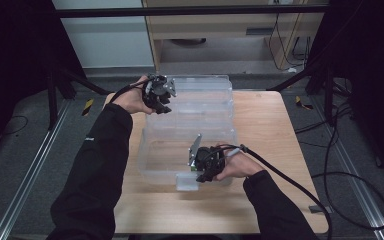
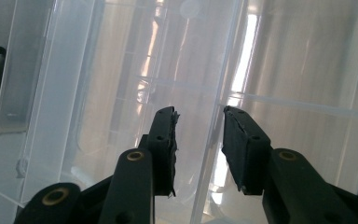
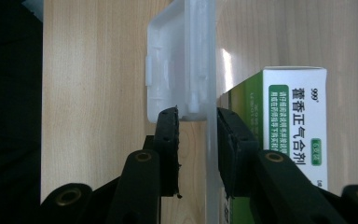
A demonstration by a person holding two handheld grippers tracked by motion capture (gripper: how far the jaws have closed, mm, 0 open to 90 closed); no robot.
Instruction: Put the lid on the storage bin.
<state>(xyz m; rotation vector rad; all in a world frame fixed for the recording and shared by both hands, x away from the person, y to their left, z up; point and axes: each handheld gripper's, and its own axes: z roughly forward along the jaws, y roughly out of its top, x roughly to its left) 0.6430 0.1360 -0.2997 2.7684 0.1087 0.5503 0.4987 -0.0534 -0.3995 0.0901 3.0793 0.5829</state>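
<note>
A clear plastic storage box (image 1: 147, 167) stands on the wooden table with its lid (image 1: 200, 95) swung back and open. My left gripper (image 1: 161, 106) is at the lid's far left corner. In the left gripper view its jaws (image 2: 199, 116) straddle a clear rim of the lid (image 2: 121, 93), and a gap shows at each pad. My right gripper (image 1: 203, 177) is at the box's front wall beside the white latch (image 1: 186, 182). In the right gripper view its pads (image 3: 197, 114) pinch the wall (image 3: 210, 177) just under the latch (image 3: 177, 60). A white and green medicine carton (image 3: 293, 135) lies behind that wall.
The table (image 1: 275, 150) has bare wood to the right of the box and in front of it. Black cables (image 1: 290, 180) trail off the right side. A dark frame and a wooden cabinet (image 1: 220, 25) stand beyond the far edge.
</note>
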